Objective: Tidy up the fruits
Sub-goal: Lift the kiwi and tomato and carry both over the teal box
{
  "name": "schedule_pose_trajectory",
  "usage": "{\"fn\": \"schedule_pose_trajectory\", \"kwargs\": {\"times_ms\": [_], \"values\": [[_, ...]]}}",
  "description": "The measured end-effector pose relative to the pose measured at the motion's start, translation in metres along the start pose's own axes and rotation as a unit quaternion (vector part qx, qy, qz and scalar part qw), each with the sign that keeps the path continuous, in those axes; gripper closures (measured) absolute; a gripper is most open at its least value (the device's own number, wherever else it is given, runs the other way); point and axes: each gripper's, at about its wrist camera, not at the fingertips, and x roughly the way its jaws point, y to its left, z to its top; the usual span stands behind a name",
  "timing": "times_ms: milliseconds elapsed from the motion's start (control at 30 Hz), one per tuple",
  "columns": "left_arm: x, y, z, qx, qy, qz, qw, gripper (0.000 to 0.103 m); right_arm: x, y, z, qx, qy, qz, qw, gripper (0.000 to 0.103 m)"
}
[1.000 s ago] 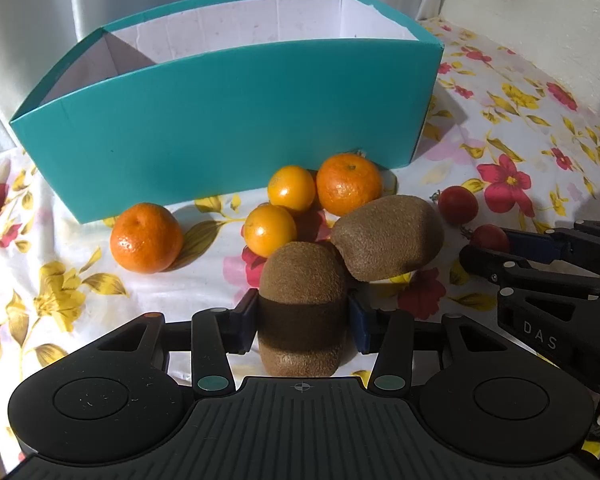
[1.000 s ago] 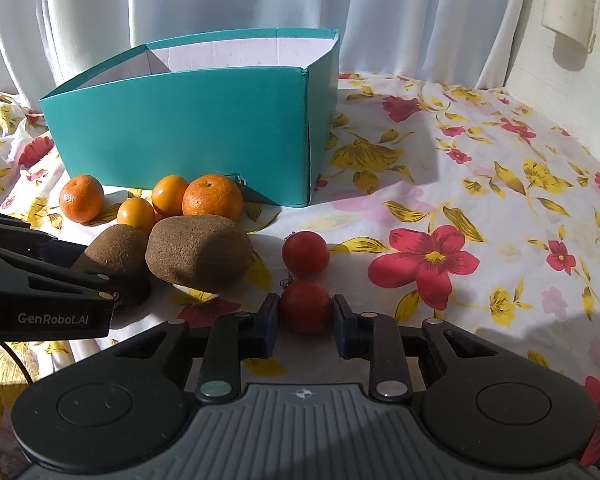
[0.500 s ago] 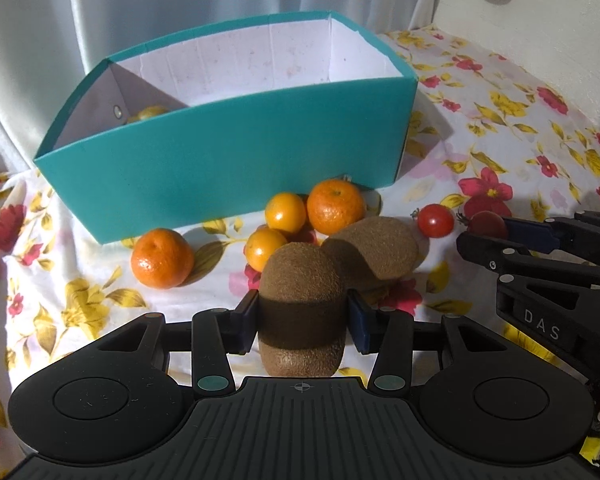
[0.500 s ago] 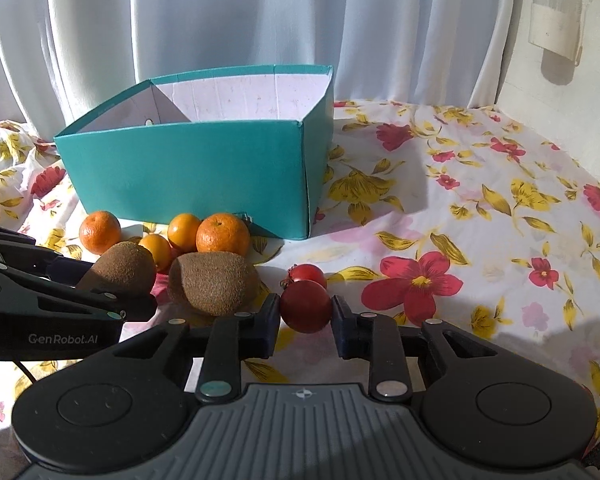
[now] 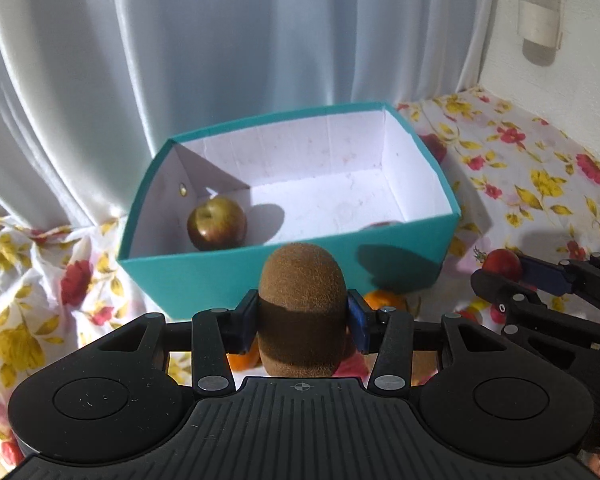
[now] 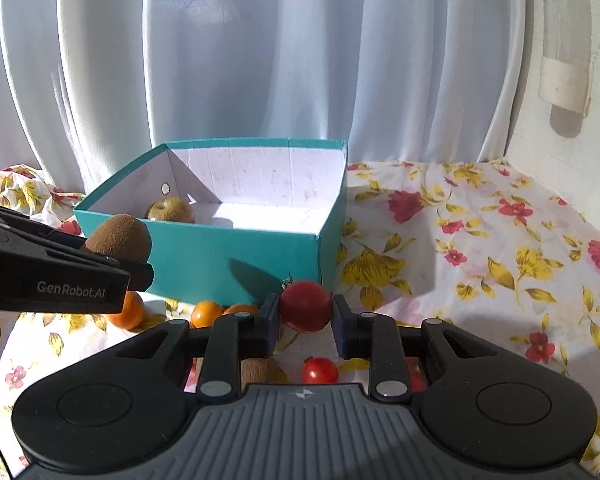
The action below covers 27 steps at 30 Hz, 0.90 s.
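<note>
Left gripper [image 5: 302,316]: matte black plastic, ribbed centre panel w/ small crosshair mark, two round discs at sides, silver rivets on linkage bars, blue pads [image 5: 358,322] on finger insides. Right gripper [image 6: 302,314]: same build, dark-blue pads. Side of left unit, seen from right cam, printed "GenRobot.AI" in white.

Pale, glossy curtains [image 6: 260,60] hang in folds along the back edge, lit from behind. A white wall [image 6: 572,152] meets them at the right. A white cloth with red and yellow flowers [image 6: 480,240] lies in sunlight and shadow.
</note>
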Motion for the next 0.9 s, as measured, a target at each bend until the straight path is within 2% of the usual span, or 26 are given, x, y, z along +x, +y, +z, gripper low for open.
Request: {"fn": "schedule_pose_trajectory", "kwargs": {"times_ms": [167,367,533,900], "values": [[-0.001,0.009,0.036,-0.005,-0.021,0.034,0.9992,0.053,0.008,0.002,0.026,-0.009,-0.026,0.005,1.000,0.076],[0.007,0.032,0.069,-0.038,-0.030,0.063,0.9968,0.053,0.025,0.005,0.055,-0.010,-0.046,0.007,0.999,0.076],[0.022,0.046,0.070,-0.064,-0.016,0.066,0.9956,0.053,0.039,0.007,0.062,-0.005,-0.049,0.014,0.999,0.076],[0.051,0.055,0.070,-0.077,0.004,0.056,0.9955,0.053,0.064,0.014,0.063,-0.014,-0.029,0.016,0.999,0.076]]}}
